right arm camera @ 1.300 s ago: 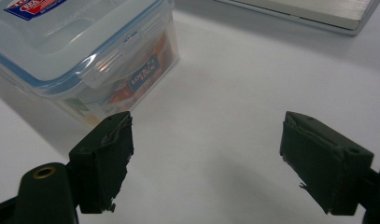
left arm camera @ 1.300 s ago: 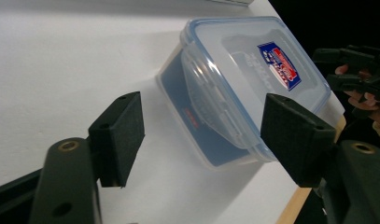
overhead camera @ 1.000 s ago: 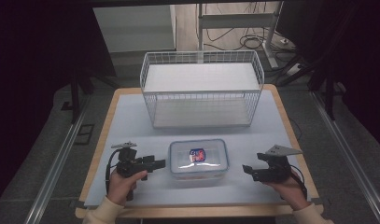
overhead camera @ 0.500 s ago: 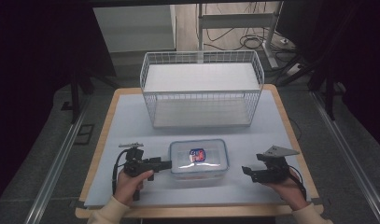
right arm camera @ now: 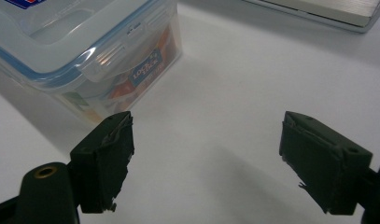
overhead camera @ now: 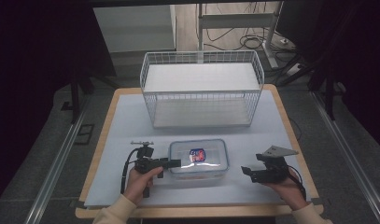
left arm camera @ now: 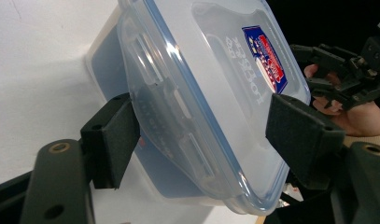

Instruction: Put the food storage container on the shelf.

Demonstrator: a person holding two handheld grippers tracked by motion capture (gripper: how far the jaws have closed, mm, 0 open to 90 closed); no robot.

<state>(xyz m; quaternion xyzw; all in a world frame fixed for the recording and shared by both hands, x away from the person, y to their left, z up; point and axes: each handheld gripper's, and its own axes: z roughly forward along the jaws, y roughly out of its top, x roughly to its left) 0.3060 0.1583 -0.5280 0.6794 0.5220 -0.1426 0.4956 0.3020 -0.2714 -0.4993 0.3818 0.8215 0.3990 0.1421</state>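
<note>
A clear plastic container (overhead camera: 198, 158) with a blue-rimmed snap lid and a red-and-blue label sits at the middle of the table's near side. My left gripper (overhead camera: 174, 163) is at its left end. In the left gripper view the open jaws (left arm camera: 206, 133) straddle that end of the container (left arm camera: 211, 93), one pad (left arm camera: 114, 137) close against its side, the other pad (left arm camera: 302, 133) above the lid. My right gripper (overhead camera: 246, 171) stands open a little to the container's right, apart from it. In the right gripper view its jaws (right arm camera: 206, 156) hold nothing, and the container (right arm camera: 85, 51) lies ahead to the left.
A white wire basket (overhead camera: 201, 88) stands at the back of the table, behind the container. A white mat (overhead camera: 122, 121) covers the wooden tabletop. Dark floor and cables lie beyond the table's far edge.
My left gripper has moved right, from beside the container to having its jaws around the left end. The right gripper has barely shifted.
</note>
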